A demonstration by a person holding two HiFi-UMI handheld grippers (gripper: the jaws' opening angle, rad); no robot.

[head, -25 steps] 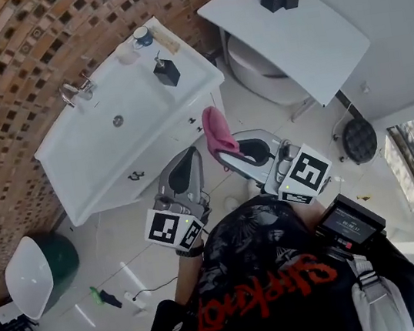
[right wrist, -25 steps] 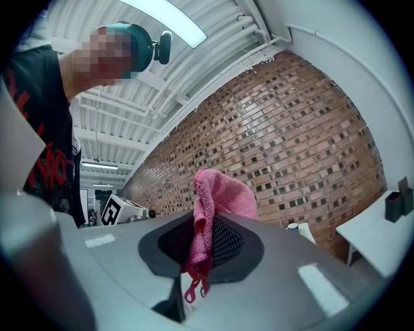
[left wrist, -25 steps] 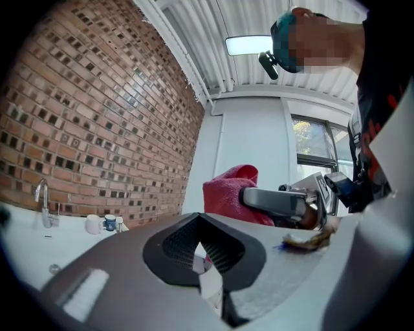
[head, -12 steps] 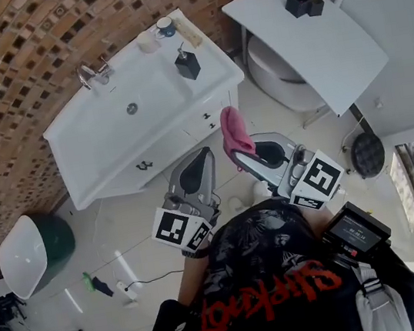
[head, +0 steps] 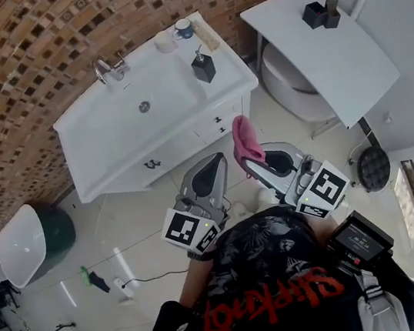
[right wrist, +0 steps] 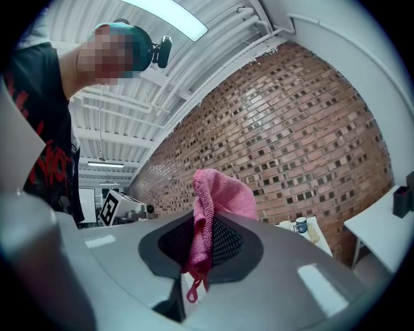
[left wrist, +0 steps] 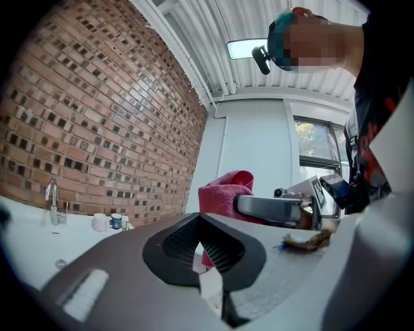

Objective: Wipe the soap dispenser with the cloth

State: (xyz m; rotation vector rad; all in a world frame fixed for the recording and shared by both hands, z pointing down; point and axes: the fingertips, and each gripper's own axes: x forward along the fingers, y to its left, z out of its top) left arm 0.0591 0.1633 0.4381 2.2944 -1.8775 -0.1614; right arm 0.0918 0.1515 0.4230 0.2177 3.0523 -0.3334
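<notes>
The black soap dispenser (head: 204, 67) stands on the right end of the white sink top (head: 101, 138), well ahead of both grippers. My right gripper (head: 247, 159) is shut on a pink cloth (head: 245, 137), which sticks up out of its jaws; the right gripper view shows the cloth (right wrist: 213, 200) pinched between the pads and folded over. My left gripper (head: 217, 161) is shut with nothing in it, level beside the right one. From the left gripper view the cloth (left wrist: 223, 194) and the right gripper (left wrist: 272, 208) lie just to the right.
A faucet (head: 107, 67) and two cups (head: 184, 27) stand along the sink's back edge by the brick wall. To the right is a white table (head: 331, 63) with black boxes (head: 321, 13), over a toilet (head: 292, 89). A green bin (head: 54, 235) stands at the left.
The head view has shifted, so the sink and table sit further right in the frame. Both grippers keep the same pose side by side, with the cloth still in the right one.
</notes>
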